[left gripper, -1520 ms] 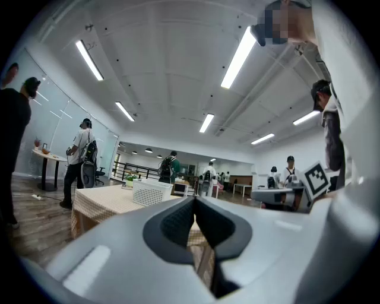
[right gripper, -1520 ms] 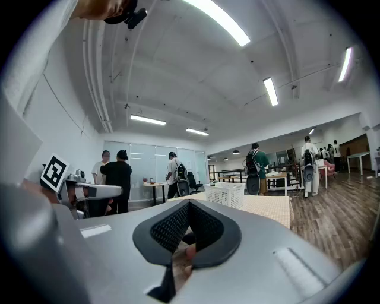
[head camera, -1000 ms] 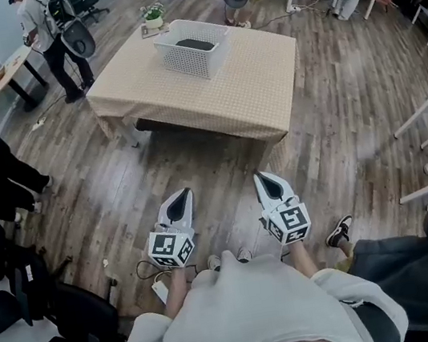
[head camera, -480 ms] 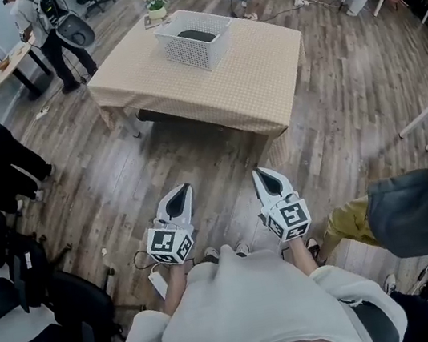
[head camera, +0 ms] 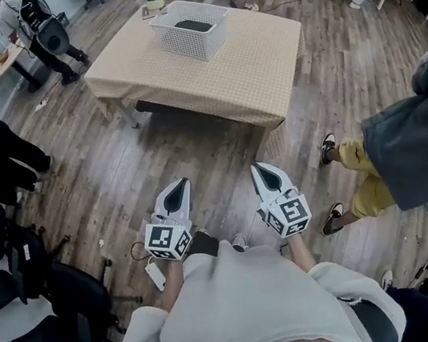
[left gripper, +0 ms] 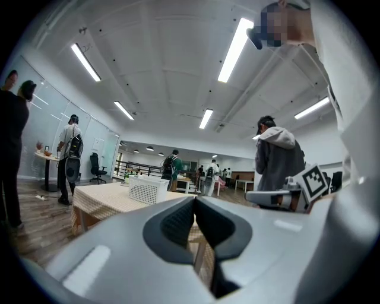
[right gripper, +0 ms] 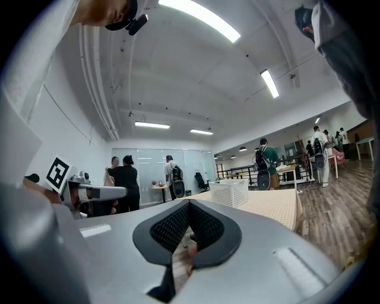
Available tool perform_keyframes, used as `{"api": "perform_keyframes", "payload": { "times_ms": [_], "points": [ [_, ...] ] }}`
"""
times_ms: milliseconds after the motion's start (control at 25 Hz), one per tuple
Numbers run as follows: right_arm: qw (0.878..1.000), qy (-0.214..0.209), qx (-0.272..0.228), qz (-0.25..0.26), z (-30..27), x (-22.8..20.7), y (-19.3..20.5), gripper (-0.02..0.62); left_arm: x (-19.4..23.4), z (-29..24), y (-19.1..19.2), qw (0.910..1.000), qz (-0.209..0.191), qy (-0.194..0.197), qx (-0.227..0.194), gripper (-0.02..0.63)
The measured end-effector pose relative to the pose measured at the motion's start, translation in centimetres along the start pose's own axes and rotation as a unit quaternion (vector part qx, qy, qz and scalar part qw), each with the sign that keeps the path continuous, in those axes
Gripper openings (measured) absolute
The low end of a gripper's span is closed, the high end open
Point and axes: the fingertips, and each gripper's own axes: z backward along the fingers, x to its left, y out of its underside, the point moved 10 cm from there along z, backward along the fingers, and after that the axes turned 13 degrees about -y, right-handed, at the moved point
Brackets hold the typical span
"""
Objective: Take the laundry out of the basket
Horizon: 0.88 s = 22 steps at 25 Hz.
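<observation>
**Passer-by [head camera: 412, 141] has stepped in at right**

Left gripper [head camera: 179, 188] and right gripper [head camera: 261, 170], jaws pressed together on nothing, hover over wood floor [head camera: 118, 182], well short of the cloth-covered table [head camera: 246, 71]. Dark laundry [head camera: 194, 25] lies in the white basket [head camera: 185, 47] there.

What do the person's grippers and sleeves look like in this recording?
Both the left gripper and right gripper are pale grey tapering shells with dark textured pads inside. Each carries a white cube with black square markers. The person wears a light grey long-sleeved top.
</observation>
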Motion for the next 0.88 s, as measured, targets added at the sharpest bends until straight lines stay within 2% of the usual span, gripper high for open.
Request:
{"api": "perform_keyframes", "payload": {
  "times_ms": [400,640,880],
  "points": [
    [1.0,-0.003,0.001,-0.001,-3.0,-2.5,0.3,-0.002,1.7,-3.8,0.4,1.0,0.002,-0.003,0.001,0.011],
    [1.0,0.008,0.004,0.005,-6.8,-5.6,-0.2,-0.002,4.0,-9.2,0.2,0.9999,0.008,0.008,-0.003,0.011],
    [1.0,0.015,0.01,0.015,-12.9,-8.7,-1.3,-0.002,8.0,-15.4,-0.7,0.9997,0.016,0.017,-0.011,0.011]
  ]
}}
